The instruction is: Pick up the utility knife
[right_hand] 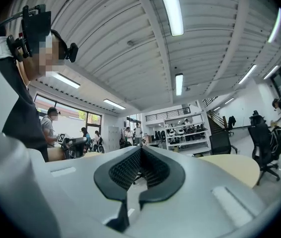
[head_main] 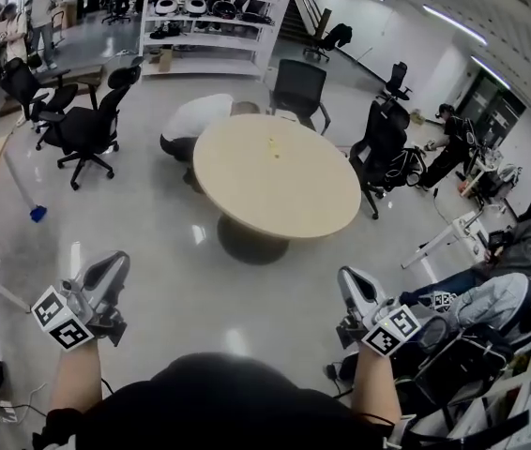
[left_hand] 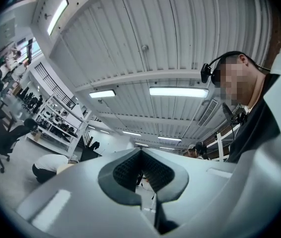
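— Where do we stand with the utility knife?

— We haven't got it. Our left tongs (head_main: 113, 262) are clenched on nothing: in the left gripper view the dark ribbed pads meet with only the room showing behind them. Our right tongs (head_main: 348, 276) are the same, pads together and empty.

— And the knife itself?

— We can't pick it out for certain. The round table (head_main: 294, 204) lies at twelve o'clock from us, well apart from both tongs, with bare floor between. Its top is almost bare, apart from a small yellowish speck (head_main: 271, 145) toward its far side. That may be the knife, but it is too small for us to say.

— Which way does its long axis run?

— We can't tell from here, so we would settle how to turn the tongs once we are over the table.

— Which hand should go?

— If the speck is our target, it sits at about one o'clock from the left tongs and eleven o'clock from the right. We judge the right a little nearer, though neither can reach it from here. We must close in on the table first.

— Anything in the way?

— A crouching person (head_main: 195, 120) is at the table's ten o'clock edge, so we would come in from the near side.
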`<state>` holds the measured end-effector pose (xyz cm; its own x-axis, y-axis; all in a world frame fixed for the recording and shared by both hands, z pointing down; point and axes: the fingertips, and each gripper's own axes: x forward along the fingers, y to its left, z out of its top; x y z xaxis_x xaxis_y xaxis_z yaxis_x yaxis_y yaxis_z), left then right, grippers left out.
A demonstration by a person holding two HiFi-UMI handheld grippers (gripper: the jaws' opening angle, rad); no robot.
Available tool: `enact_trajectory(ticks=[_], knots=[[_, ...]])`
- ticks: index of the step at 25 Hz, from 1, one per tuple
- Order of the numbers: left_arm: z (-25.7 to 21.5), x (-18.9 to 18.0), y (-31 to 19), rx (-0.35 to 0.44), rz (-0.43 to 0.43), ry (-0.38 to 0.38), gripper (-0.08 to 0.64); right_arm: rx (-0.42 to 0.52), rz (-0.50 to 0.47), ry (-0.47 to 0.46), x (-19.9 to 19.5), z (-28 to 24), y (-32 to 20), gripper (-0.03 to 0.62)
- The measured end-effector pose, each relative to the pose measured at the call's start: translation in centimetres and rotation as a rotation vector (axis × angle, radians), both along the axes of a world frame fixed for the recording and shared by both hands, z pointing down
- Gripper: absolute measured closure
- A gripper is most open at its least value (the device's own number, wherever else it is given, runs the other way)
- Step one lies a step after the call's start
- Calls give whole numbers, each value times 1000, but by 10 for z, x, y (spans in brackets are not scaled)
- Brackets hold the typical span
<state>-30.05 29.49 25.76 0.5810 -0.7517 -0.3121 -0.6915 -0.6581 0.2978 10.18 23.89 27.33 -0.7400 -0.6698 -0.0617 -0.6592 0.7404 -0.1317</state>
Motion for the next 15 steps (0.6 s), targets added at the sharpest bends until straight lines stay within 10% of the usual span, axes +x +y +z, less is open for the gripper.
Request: enact_trajectory(ticks=[15], knots=[[-21,109,-117,7,-137,-61,566,23,-153,-61,87,8,-181,577]])
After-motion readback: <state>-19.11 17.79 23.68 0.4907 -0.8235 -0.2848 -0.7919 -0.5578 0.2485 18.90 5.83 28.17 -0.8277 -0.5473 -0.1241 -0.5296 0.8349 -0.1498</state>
